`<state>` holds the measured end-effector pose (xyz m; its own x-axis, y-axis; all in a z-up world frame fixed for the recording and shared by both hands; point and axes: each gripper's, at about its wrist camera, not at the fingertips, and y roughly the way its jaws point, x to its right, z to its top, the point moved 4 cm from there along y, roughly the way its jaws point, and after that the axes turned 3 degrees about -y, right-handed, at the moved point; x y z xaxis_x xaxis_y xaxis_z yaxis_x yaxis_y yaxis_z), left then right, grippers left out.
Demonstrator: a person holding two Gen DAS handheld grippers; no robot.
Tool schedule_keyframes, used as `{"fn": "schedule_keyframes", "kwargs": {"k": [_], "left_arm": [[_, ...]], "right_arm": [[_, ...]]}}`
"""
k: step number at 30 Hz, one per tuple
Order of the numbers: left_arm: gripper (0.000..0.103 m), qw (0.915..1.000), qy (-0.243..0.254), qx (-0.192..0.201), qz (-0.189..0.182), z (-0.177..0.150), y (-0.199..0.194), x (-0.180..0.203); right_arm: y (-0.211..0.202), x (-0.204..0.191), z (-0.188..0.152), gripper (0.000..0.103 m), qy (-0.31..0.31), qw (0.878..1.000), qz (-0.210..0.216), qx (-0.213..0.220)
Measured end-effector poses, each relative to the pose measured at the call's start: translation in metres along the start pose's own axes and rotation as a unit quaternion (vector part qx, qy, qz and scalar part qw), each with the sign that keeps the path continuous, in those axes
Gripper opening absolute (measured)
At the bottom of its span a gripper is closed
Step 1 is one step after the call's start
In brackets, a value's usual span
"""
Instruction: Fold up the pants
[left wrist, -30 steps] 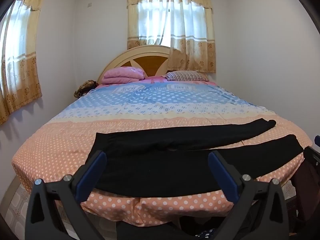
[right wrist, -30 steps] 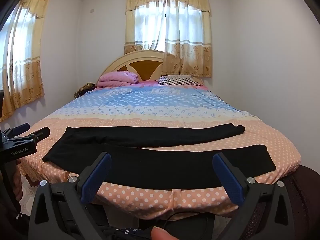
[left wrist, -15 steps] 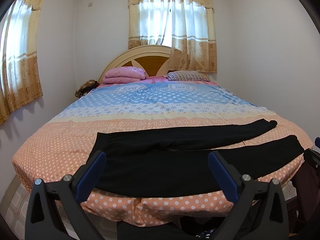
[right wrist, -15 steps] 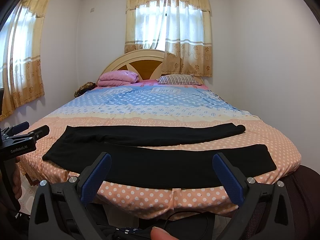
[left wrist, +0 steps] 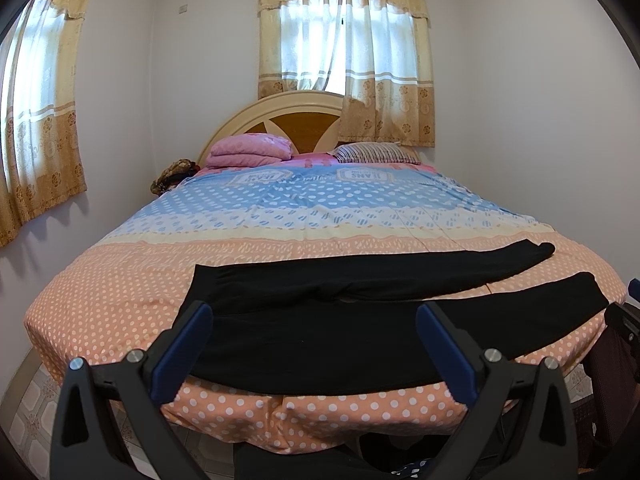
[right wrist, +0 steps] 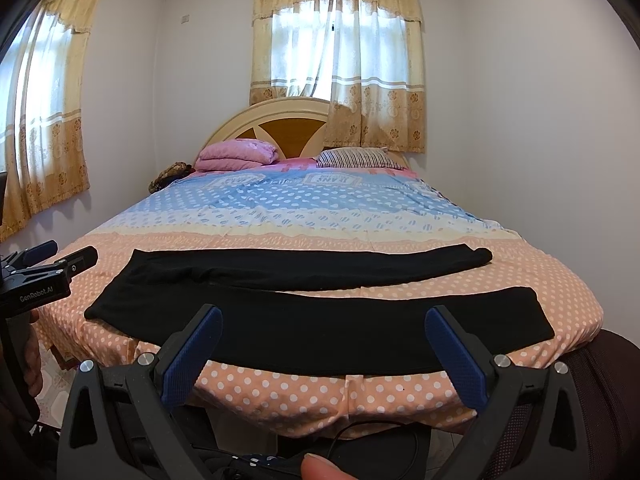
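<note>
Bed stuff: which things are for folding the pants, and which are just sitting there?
For the job:
black pants, spread flat
left gripper, open
right gripper, open

Just lying about:
pink folded blanket
striped pillow
brown bundle beside the bed
curtains

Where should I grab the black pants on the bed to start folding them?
Probably pinch the black pants at the near leg's cuff with the right gripper, coming from the foot of the bed. That leg lies flat along the edge, cuff on that gripper's side.
</note>
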<state>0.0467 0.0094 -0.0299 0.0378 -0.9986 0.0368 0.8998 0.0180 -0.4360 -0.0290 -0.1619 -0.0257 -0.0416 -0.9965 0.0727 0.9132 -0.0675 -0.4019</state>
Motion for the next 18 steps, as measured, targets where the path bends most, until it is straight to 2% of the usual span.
{"fn": "schedule_keyframes", "kwargs": {"k": [18], "left_arm": [[0.103,1.0000,-0.002,0.000,-0.001,-0.0002,-0.0005,-0.0014]], "right_arm": [[0.0009,0.0017,0.0005,0.102,0.001,1.000,0.000,-0.001]]}}
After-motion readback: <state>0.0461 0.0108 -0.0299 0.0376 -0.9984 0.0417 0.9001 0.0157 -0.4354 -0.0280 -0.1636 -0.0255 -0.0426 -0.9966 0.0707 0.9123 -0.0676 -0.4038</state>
